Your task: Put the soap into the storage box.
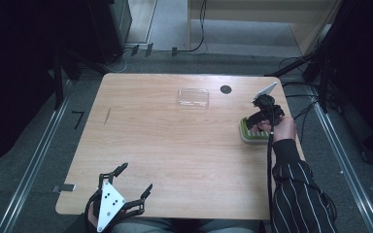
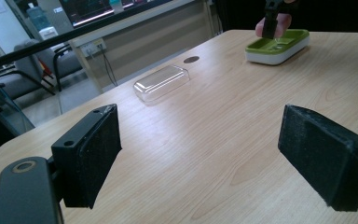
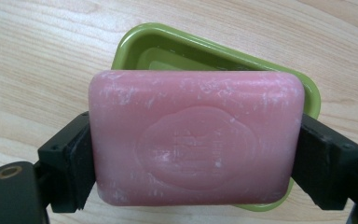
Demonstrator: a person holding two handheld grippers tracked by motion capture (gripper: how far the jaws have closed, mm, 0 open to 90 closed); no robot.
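1 pink soap bar (image 3: 196, 137) sits at the centre of the right gripper view, clamped by its 2 short ends between the jaws of the right gripper (image 3: 196, 163), so its long axis runs left to right across that frame, from jaw to jaw. Directly behind it lies the green soap dish (image 3: 135, 49), its rim showing above and to the right of the bar; whether the bar touches the dish floor or hangs just above it I cannot tell. The dish's long axis looks slightly tilted against the bar's, so a small turn may be needed to seat or clear it.

In the high view the dish (image 1: 246, 136) lies at the right middle of the frame, with the right gripper (image 1: 258, 120) over it and the person's hand (image 1: 281, 128) just behind. The clear lid (image 1: 193, 97) rests upper centre, well apart. The left gripper (image 1: 135, 180), lower left, hangs spread wide and empty, far from the dish.
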